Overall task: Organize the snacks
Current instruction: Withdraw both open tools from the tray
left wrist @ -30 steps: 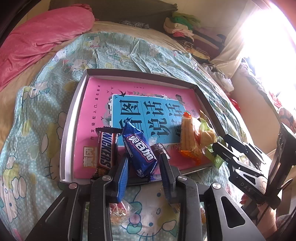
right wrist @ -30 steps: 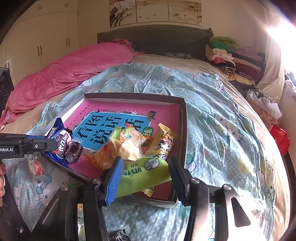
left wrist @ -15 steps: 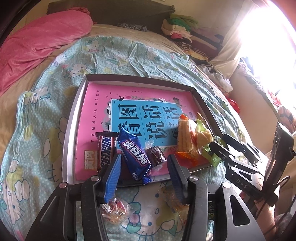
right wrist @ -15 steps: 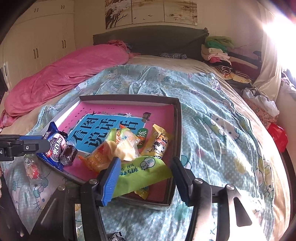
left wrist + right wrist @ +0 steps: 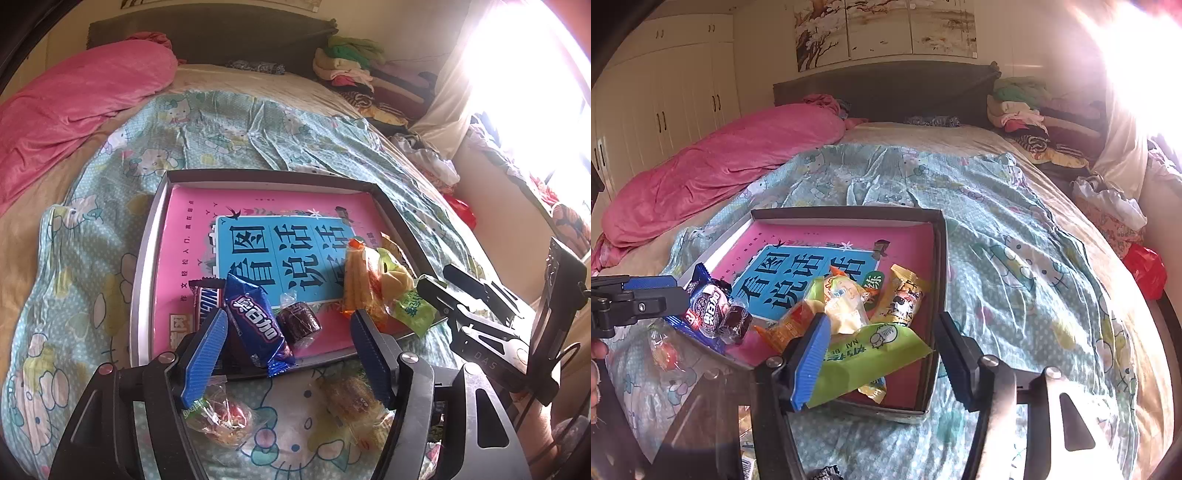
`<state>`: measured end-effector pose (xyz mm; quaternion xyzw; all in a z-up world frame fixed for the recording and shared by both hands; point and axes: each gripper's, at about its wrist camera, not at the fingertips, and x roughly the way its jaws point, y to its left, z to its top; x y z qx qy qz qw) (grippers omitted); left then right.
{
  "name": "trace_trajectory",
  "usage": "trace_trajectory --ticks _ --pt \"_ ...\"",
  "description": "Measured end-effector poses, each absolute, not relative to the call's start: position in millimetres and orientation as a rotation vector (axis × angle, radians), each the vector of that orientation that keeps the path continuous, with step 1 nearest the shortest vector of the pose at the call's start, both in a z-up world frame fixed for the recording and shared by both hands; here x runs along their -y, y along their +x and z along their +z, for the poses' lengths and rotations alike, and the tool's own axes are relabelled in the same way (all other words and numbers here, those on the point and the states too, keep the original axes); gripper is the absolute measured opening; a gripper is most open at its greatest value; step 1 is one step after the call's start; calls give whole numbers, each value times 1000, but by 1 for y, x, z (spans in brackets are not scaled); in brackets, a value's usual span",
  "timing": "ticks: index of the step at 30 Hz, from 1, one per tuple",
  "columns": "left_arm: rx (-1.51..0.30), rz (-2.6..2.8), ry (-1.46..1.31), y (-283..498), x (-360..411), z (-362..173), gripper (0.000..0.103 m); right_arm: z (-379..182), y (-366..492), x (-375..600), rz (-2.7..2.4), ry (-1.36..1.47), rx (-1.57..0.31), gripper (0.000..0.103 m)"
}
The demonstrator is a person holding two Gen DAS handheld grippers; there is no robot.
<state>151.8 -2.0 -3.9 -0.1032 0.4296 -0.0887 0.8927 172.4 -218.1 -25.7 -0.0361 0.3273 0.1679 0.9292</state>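
I am working over a bed [image 5: 1015, 221] spread with a pale blue cartoon-cat quilt, a pink blanket [image 5: 720, 173] bunched along its left side and folded clothes [image 5: 1019, 110] stacked by the dark headboard.

A shallow tray [image 5: 146, 266] sits on the quilt with a pink and blue book [image 5: 258, 236] lying flat inside it.

My left gripper [image 5: 288, 339] has just been opening: its jaws stand apart on either side of the blue cookie packet [image 5: 255, 321], which lies at the tray's near edge with its tail hanging over the rim, and the pads are off it. A Snickers bar [image 5: 207, 299] lies just left of that packet and a small dark wrapped sweet [image 5: 299, 321] just right.

My right gripper [image 5: 879, 347] has also been easing open; its jaws stand apart around the green snack packet [image 5: 864, 354] in the tray's near right corner, not pressing it. Behind that packet lie a yellow wrapped snack [image 5: 842, 306], an orange packet [image 5: 786, 328] and a cow-print packet [image 5: 905, 299].

Two clear-wrapped snacks [image 5: 221, 417] lie on the quilt outside the tray.
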Motion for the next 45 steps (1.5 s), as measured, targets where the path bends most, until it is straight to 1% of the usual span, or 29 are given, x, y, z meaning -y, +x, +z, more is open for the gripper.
trace_trajectory --ticks 4,6,11,19,33,45 --pt "-872 -198 -203 150 4 -1 76 -23 171 218 345 -71 -658 61" --pt "-869 -209 -207 149 3 1 76 -22 170 219 347 -68 -648 64" --pt "-867 -199 -255 150 -8 3 77 -16 167 219 359 -57 -623 67" --pt "-851 -169 -253 145 -18 8 78 -10 160 219 394 -31 -601 76" --pt "-847 -155 -246 134 -27 10 78 0 143 216 452 -18 -571 81" --pt "-850 -154 -237 123 -29 12 78 6 131 214 468 -22 -570 81"
